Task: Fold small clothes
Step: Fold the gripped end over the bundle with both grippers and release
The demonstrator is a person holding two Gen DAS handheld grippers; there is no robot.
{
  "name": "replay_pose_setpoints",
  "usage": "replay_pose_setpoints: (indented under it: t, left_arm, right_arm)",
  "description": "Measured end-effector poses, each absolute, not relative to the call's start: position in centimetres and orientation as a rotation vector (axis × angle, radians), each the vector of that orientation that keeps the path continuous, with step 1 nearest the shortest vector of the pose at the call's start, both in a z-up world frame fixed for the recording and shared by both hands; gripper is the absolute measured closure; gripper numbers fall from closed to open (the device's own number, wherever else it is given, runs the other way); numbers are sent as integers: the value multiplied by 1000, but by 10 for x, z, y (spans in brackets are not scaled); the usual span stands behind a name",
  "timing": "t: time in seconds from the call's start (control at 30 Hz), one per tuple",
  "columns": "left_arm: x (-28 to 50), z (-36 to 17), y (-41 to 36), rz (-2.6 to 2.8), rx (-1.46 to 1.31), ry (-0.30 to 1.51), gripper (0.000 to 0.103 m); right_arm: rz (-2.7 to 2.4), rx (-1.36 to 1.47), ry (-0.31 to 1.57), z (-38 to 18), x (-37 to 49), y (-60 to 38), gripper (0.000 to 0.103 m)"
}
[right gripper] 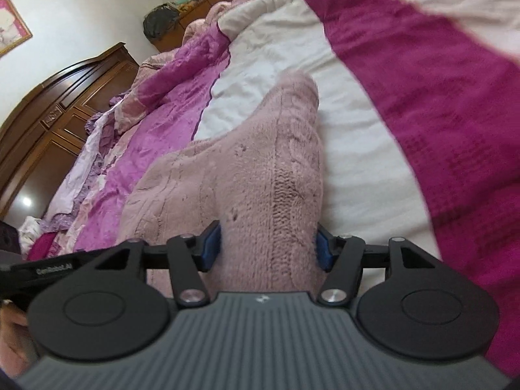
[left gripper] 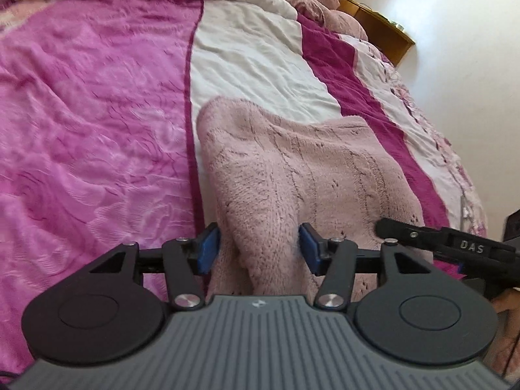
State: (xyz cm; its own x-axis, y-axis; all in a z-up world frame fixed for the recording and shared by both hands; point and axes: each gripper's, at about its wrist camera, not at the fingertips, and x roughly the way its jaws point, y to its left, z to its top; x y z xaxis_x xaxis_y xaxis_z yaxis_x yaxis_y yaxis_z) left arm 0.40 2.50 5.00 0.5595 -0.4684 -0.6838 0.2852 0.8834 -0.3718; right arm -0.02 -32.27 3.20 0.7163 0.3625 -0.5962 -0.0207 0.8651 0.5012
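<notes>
A fuzzy pale pink knit garment [left gripper: 292,169] lies on the bed, over the white stripe of the bedspread. My left gripper [left gripper: 258,248] has its blue pads on both sides of a raised fold at the garment's near edge, jaws partly closed on it. The right gripper's black body [left gripper: 455,247] shows at the right. In the right wrist view the same garment [right gripper: 253,162] runs away from me, and my right gripper [right gripper: 268,247] pinches a bunched fold of it between its blue pads. The left gripper's body [right gripper: 48,269] shows at the left edge.
The bedspread has bright pink [left gripper: 91,113], white [left gripper: 253,55] and magenta [right gripper: 438,104] stripes. A rumpled pink quilt [right gripper: 169,74] lies at the far side. A dark wooden wardrobe [right gripper: 55,104] and a wooden headboard [left gripper: 377,22] stand by the white wall.
</notes>
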Motion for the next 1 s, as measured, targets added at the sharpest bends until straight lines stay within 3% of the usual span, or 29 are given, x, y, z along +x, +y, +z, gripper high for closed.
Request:
replay_pose_setpoints:
  t: [0.17,0.2,0.27,0.37,0.43,0.9,0.93,1.0]
  left_arm:
    - [-8,65,28,-379,-163,831,43]
    - [-9,65,29,-368,-159,832,43]
    - [-9,62,30,-357,-153,838,43]
    - [-6,51,30,-331,-137,860,42]
    - [-3,46,32,-319,-135,854,38]
    - [-28,64,23,-288,-92,838,37]
    - [-33,66,23,-286,-92,845,37]
    - [-44,71,25,-297,-102,855,36]
  right_arm:
    - [186,432,686,47,-20,-329,44]
    - [177,437,672,49,-24,-331,47]
    - [174,442,655,50,-30,-334,68]
    - [174,416,663,45,-29,-331,70]
    - [167,400,683,38,-25,-328,70]
    - [185,379,679,48,-37,-326,67]
    - [191,374,675,50,-41,-326,65]
    - [197,354,659,58,-50,-323,49]
